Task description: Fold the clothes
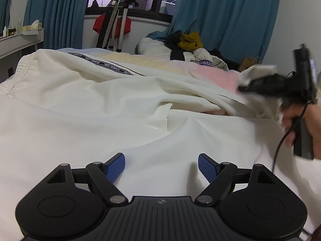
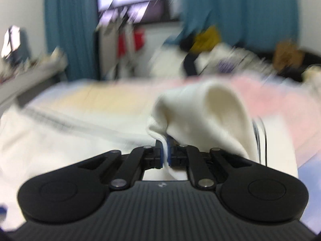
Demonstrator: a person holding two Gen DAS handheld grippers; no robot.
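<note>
The cream trousers [image 1: 84, 92] lie rumpled across the bed [image 1: 218, 72]. The right tool [image 2: 165, 150] is clenched on what looks like their hem; the left tool [image 1: 161, 165] hangs released above them.

The garment [image 1: 112, 108] lies spread across the bed [image 1: 216, 74] right before me, under my left claw [image 1: 161, 166]. Off to my right, my right claw [image 2: 164, 150] lifts one edge of it above the bed. Behind, a clothes pile [image 1: 190, 46] sits at the far end, curtains [image 1: 224, 14] beyond.
</note>
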